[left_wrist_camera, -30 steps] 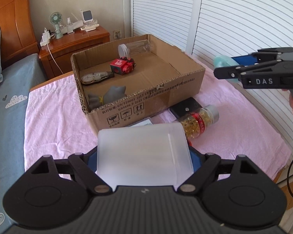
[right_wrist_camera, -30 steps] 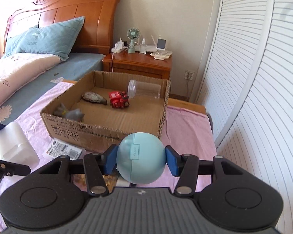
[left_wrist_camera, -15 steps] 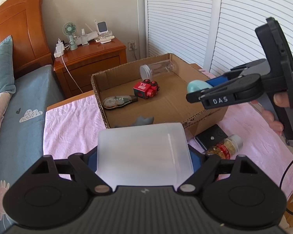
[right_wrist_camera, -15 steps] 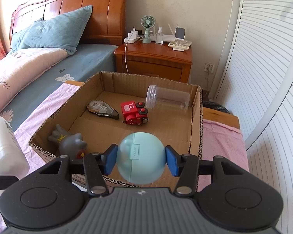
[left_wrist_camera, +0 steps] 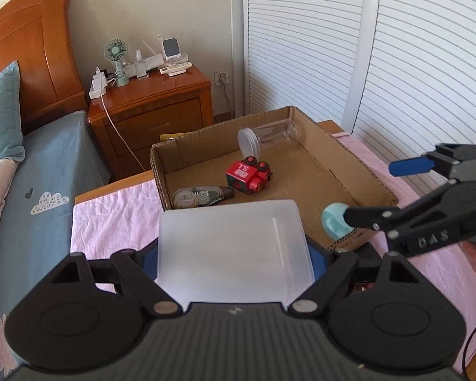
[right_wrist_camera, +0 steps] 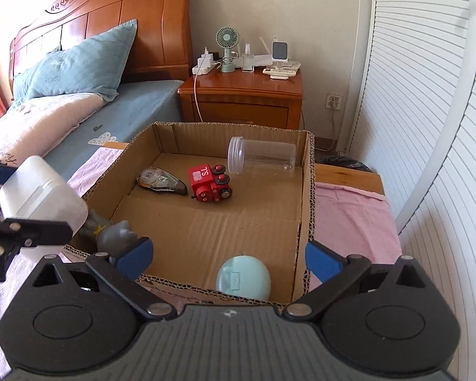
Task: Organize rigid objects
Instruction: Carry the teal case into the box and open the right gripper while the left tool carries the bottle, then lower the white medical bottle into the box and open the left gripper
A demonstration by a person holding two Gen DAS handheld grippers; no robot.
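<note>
An open cardboard box [right_wrist_camera: 307,190] stands on a pink cloth. A pale teal ball [right_wrist_camera: 243,277] lies inside it by the near wall. My right gripper [right_wrist_camera: 228,255] hangs just above, its jaws opening wide; the ball sits between them, clear of both blue pads. From the left wrist view the ball [left_wrist_camera: 333,223] shows beside the right gripper [left_wrist_camera: 377,190] over the box's corner [left_wrist_camera: 358,158]. My left gripper [left_wrist_camera: 233,254] is shut on a frosted white plastic box [left_wrist_camera: 234,222], held above the cloth just short of the carton's near wall. The right wrist view shows the white box [right_wrist_camera: 41,197] at the left.
In the carton lie a red toy train [right_wrist_camera: 211,184], a clear jar [right_wrist_camera: 260,158] on its side, a tape dispenser [right_wrist_camera: 161,181] and a grey figure [right_wrist_camera: 114,238]. A wooden nightstand [right_wrist_camera: 241,95] stands behind, a bed at the left, louvred doors at the right.
The right gripper's jaws have sprung apart and the teal ball has dropped into the carton. The left gripper has carried the white box closer to the carton.
</note>
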